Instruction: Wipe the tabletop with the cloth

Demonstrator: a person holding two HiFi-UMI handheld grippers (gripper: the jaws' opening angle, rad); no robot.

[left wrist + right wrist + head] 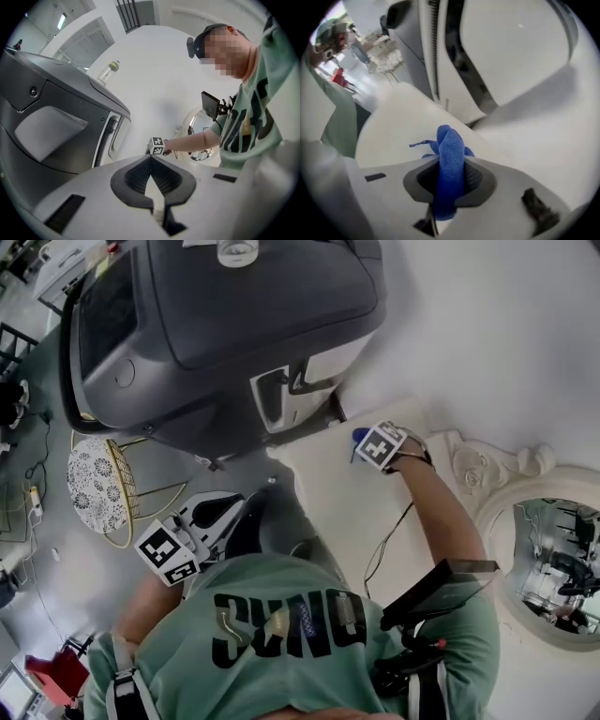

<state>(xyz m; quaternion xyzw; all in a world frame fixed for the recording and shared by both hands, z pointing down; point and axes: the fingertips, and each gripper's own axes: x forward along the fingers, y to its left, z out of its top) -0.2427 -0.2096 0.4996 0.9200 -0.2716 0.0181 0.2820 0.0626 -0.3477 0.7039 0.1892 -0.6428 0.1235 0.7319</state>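
Here the right gripper (451, 174) is clamped on a blue cloth (450, 143). The cloth is a folded, fuzzy strip whose long axis runs along the jaws, and its bunched end pokes out forward with a loose thread at its left. It is at the far end of the cream tabletop (330, 512), near the grey machine (234, 324). The left gripper (151, 158), jaws together on nothing, is held left of the table

Shirt (281, 582): big letters, approx. "SCNO"
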